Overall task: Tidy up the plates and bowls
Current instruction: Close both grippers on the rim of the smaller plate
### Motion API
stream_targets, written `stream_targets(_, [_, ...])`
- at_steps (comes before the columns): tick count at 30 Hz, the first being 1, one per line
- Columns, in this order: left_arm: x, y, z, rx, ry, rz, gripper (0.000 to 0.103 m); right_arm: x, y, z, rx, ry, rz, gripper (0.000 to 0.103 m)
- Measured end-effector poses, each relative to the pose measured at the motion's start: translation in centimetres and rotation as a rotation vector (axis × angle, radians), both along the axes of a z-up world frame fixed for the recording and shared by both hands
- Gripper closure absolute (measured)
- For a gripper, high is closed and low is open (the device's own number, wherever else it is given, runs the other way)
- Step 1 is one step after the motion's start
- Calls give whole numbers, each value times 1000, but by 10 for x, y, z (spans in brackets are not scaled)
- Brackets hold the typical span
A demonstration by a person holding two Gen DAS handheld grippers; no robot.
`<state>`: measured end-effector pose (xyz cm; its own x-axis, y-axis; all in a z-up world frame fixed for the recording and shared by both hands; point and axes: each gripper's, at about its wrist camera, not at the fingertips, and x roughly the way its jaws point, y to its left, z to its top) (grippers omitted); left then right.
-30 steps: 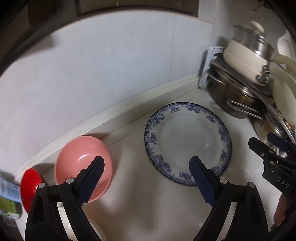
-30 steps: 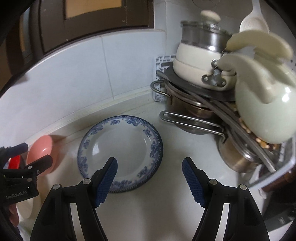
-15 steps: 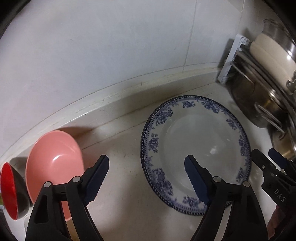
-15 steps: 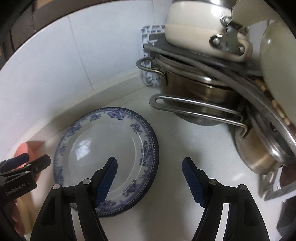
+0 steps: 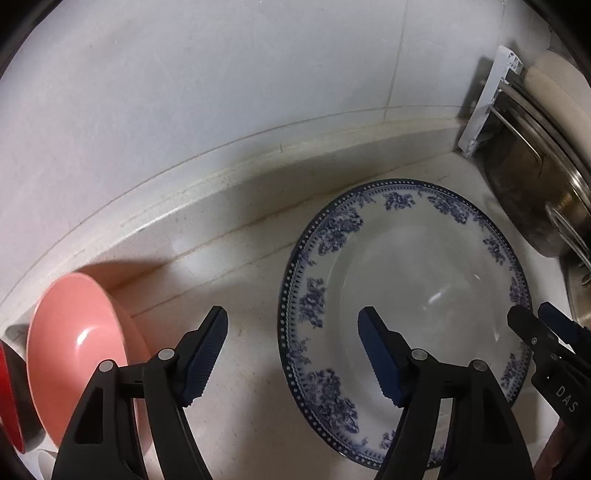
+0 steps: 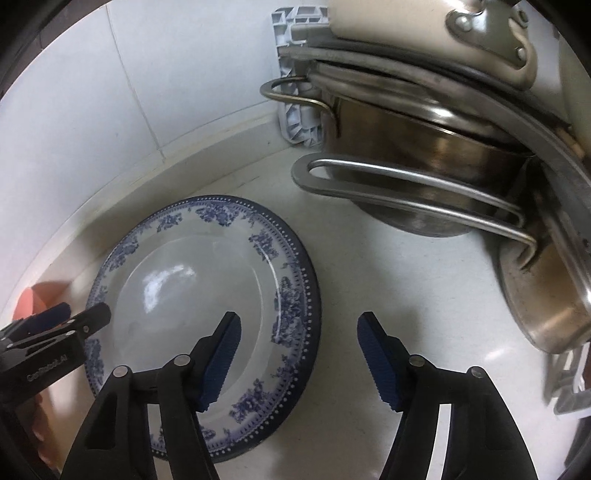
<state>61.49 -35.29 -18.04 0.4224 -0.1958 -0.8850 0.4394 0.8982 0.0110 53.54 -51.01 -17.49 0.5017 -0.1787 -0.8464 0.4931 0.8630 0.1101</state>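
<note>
Pots [image 6: 424,147] crowd plate [image 6: 207,273] rt.

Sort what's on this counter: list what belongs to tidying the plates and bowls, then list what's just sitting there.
For the job:
- blue-patterned plate
- pink bowl
- red bowl, only partly in view

Just sitting there:
- steel pots, stacked
- cream pot on top of them
- white plastic rack against the wall

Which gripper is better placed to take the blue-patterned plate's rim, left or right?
Neither clearly; likely a two-sided lift. Left gripper straddles the plate at its left rim, right gripper at its right rim. Both jaws are closing, neither pressing yet.
</note>
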Motion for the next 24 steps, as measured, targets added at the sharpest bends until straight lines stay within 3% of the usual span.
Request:
stream_targets(3, [3,-2,-1,-3,10,0,38,4,-1,-5,16,7,1,40])
stream_targets(15, [6,-17,1,65,-50,-8,38,3,-3,-17,53,13,8,46])
stream_targets(18, [8,-17,-3,56,-13,-5,39,4,-5,-18,48,17,10,48])
stream_targets(22, [11,-21,-8,77,-3,-5,49,5,-3,-17,42,29,21,53])
stream_targets(24, [13,-22,-9,50,19,-8,57,7,-2,-17,38,34,26,55])
